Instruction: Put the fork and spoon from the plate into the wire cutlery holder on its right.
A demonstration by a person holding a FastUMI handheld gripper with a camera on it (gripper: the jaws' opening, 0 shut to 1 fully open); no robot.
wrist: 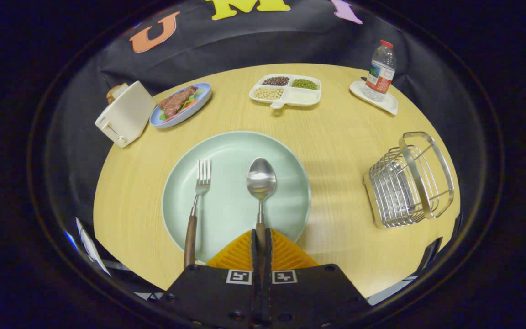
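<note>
The spoon (261,183) is clamped by its handle between the closed fingers of the gripper (261,240), over the near rim of the plate (235,146). If gripped so far back, it could pivot or slip when lifted. The fork (197,205) lies alongside; the holder (409,180) waits near the table's right edge. The gripper is held low, pointing forward.
</note>
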